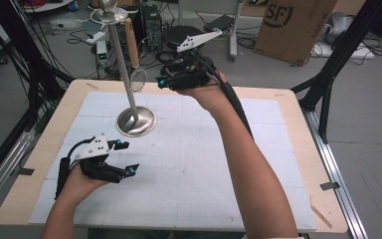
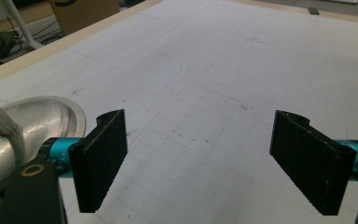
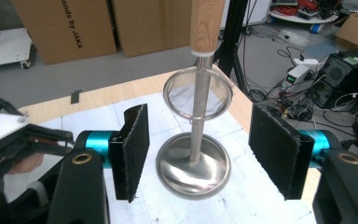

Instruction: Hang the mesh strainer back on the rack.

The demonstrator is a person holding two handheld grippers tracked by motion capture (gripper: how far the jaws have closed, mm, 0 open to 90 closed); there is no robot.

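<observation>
- So, the shiny steel stand with a round dished base and tall pole point(image 1: 136, 121) sits upright on the white gridded mat point(image 1: 204, 164), toward the far left of the pale wooden table point(image 1: 298, 129).
- A small wire-rimmed mesh strainer with a wooden handle point(image 3: 197, 94) hangs off the stand, ring dangling beside the pole, above the base.
- Right gripper point(image 1: 165, 82) is raised over the far edge, jaws apart, nothing between them, stand just ahead.
- Left gripper point(image 1: 124, 158) rests low near the base, jaws wide apart and empty.
</observation>
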